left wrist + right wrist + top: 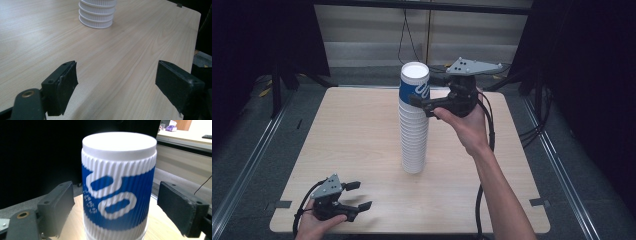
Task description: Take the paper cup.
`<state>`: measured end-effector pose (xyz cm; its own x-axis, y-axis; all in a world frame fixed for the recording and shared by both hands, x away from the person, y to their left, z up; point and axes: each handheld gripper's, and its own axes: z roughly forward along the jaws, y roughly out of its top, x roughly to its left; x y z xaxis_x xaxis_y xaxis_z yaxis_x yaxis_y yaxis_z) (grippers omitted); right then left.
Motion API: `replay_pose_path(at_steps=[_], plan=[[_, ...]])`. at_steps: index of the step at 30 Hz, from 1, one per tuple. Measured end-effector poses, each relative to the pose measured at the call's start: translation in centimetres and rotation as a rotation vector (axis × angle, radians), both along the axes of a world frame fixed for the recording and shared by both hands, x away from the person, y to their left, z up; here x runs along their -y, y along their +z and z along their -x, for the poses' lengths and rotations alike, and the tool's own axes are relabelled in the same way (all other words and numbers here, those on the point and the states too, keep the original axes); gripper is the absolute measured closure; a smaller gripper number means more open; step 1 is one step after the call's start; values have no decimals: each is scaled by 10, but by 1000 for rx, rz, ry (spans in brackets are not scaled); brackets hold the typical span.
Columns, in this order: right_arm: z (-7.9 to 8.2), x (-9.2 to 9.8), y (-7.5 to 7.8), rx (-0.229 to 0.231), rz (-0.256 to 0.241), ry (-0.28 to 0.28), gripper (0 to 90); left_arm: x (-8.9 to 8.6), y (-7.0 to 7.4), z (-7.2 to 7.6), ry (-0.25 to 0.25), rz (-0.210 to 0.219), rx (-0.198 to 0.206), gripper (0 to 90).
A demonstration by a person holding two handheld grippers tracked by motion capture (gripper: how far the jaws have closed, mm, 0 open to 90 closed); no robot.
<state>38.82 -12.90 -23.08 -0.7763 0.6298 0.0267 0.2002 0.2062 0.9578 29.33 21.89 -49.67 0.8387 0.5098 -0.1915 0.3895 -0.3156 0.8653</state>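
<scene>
Left gripper (357,195): lower left of the high view, low over the table's near edge, jaws spread wide, holding nothing.
Top cup (118,187): white, ribbed, upside down, with a blue band and white loops; it caps the stack at upper centre of the high view.
Cup stack (414,135): tall white column, mid-table.
Right gripper (421,95): raised at the top cup, jaws apart either side, not touching.
Right hand (464,125): forearm reaching up from the bottom right.
Table (352,135): pale wood.

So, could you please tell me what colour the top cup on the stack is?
The top cup is ribbed white with a blue band and white loops, clearest in the right gripper view.
</scene>
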Motion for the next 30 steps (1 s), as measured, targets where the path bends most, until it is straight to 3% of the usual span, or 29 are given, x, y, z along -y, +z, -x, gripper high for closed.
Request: replay_pose_path(at_steps=[20, 25, 30], plan=[[-18, -14, -1, -39, 31, 21, 151, 0, -1, 0, -3, -8, -1, 176], [-19, -16, -2, -40, 39, 21, 215, -1, 0, 0, 1, -4, -2, 176], [-19, -16, -2, -38, 40, 25, 218, 0, -1, -1, 1, -5, -2, 176]])
